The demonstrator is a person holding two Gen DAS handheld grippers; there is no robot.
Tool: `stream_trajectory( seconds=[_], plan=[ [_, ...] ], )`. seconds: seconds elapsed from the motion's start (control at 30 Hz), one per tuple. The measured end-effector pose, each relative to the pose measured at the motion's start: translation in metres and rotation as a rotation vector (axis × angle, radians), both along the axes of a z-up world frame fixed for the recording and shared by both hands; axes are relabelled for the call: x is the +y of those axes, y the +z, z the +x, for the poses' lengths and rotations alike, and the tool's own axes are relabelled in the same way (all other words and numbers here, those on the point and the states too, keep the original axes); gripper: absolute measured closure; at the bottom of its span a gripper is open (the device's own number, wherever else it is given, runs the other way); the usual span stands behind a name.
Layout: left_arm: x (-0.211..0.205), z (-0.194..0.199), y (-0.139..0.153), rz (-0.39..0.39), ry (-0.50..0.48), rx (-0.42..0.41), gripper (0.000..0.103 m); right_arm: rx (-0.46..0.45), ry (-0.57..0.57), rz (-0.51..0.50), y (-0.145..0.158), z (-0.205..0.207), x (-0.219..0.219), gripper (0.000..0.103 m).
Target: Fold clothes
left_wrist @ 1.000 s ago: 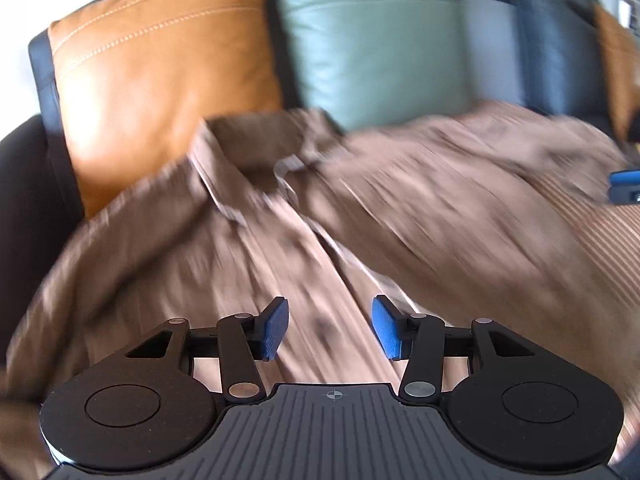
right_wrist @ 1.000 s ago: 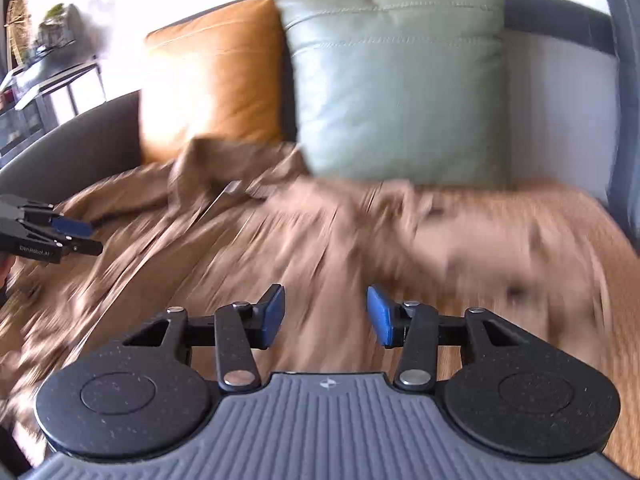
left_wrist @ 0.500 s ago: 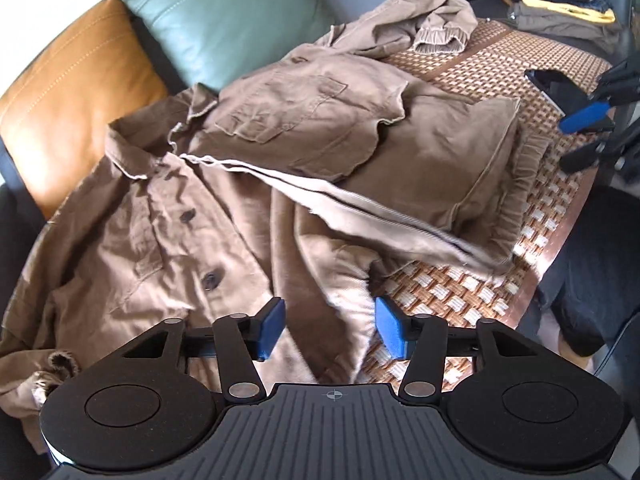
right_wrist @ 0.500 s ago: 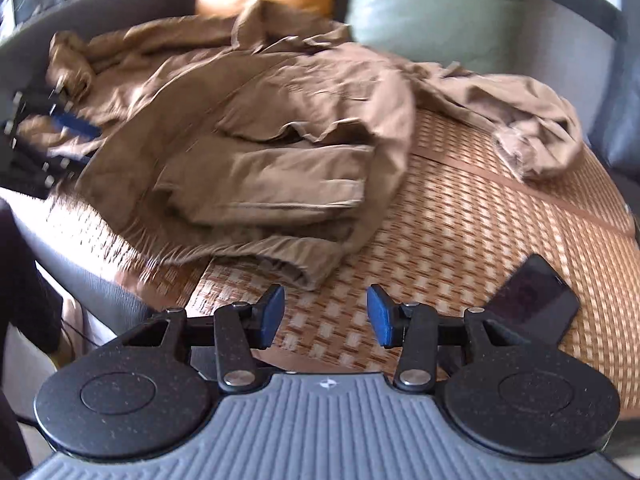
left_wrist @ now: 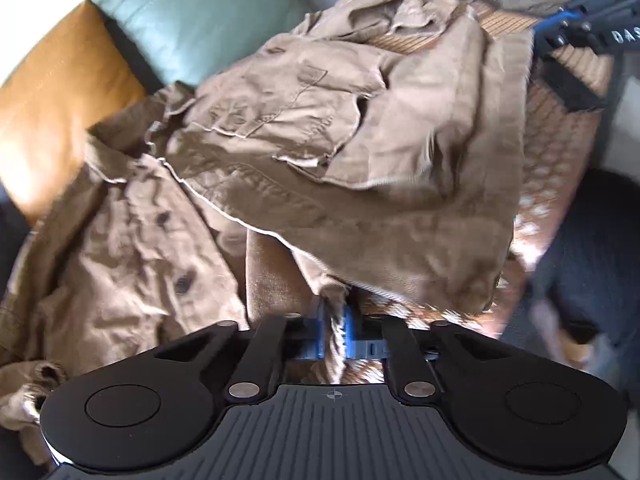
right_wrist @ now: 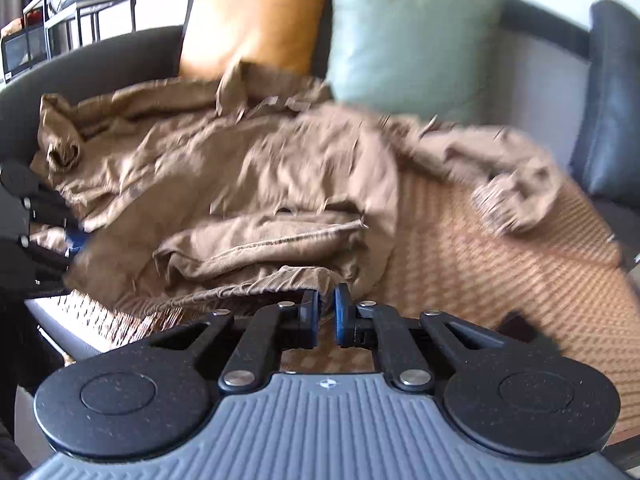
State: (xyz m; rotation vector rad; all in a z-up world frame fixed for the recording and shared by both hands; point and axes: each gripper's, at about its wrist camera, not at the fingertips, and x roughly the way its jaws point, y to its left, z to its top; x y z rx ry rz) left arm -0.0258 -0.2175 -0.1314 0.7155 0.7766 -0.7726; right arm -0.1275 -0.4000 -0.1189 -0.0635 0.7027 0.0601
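While it lies rumpled across the woven mat, jacket (left_wrist: 360,152): a brown button-front garment, one front panel folded over the other, spread from the cushions toward the near edge of the seat.
Left gripper (left_wrist: 334,330): clamped tight, its blue pads pinching a small tuck of the jacket's lower hem at the near edge of the seat; cloth shows between the pads in the left wrist view.
Right gripper (right_wrist: 327,314): its jaws are closing, only a narrow slit remaining between the blue pads; the ribbed hem of the jacket lies just at the fingertips, and the right wrist view does not make clear whether cloth is inside the slit.
Sleeves: one cuff (right_wrist: 500,204) lies out on the mat to the right of the body, another cuff (left_wrist: 36,376) hangs bunched at the lower left of the left wrist view.
Woven mat (right_wrist: 460,248): tan and brown checks, covering the sofa seat under the jacket.
Cushions: orange cushion (right_wrist: 256,20) and green cushion (right_wrist: 408,36) stand side by side against the sofa back, behind the collar.
Dark flat object (right_wrist: 520,326): on the mat near the right gripper, blurred.
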Motion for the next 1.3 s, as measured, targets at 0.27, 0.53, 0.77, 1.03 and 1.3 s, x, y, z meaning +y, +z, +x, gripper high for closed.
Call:
stream_trajectory(
  seconds=[0.27,0.53,0.77,1.03,1.3],
  plan=[
    [-0.001,-0.029,-0.022,0.138,-0.195,-0.004,0.097,0.152,0.039,-0.104,-0.003,-0.003,-0.011,0.096],
    [0.025,-0.011,0.017,-0.063,-0.080,0.166,0.045,0.203,0.048,-0.080,-0.029,-0.010,-0.002,0.080],
    [0.033,0.059,0.046,-0.284,0.246,0.182,0.036,0.131,0.085,0.036,0.000,-0.023,0.012,0.071],
    [-0.003,0.151,0.006,-0.287,0.443,0.327,0.038,0.113,0.263,0.165,-0.010,0.012,0.092,0.066],
    [-0.013,0.168,0.004,-0.373,0.476,0.397,0.062,0.176,0.305,0.105,-0.035,0.035,0.134,0.059]
  ],
)
